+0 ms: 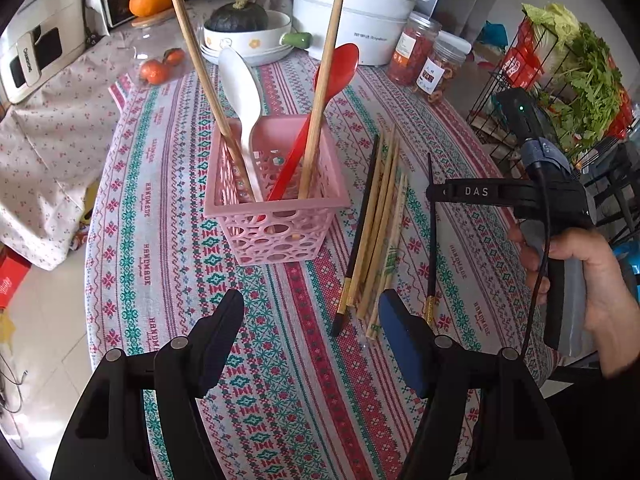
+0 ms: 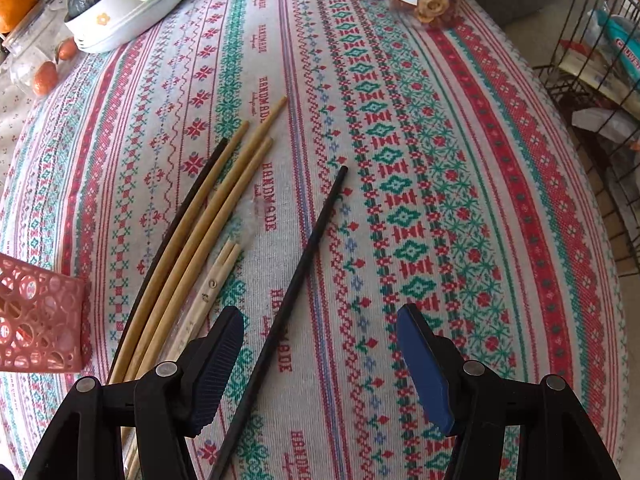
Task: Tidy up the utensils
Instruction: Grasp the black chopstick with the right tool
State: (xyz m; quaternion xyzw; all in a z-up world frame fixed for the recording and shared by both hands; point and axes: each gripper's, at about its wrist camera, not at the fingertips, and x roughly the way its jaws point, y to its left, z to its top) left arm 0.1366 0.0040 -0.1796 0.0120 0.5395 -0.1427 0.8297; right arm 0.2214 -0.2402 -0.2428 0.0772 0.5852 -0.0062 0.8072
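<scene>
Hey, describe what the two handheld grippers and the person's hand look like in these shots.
Both grippers are black plastic with round metal pivot pins. The left gripper and right gripper each have a black ribbed pad and a blue pad. The right one carries white "DAS" lettering, a black cable and a green light. The hand is bare, with a dark sleeve.

Two steep close wrist views, sharing chopsticks (image 1: 376,224) on tablecloth (image 2: 400,160).

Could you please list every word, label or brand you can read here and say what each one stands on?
"HANDMADE": repeated along the tablecloth.
"DAS": on the right gripper.
"CHANGHONG": on the white appliance, roughly legible.
Print on the white pot, jar labels and wrapped chopsticks: too small to read.
</scene>
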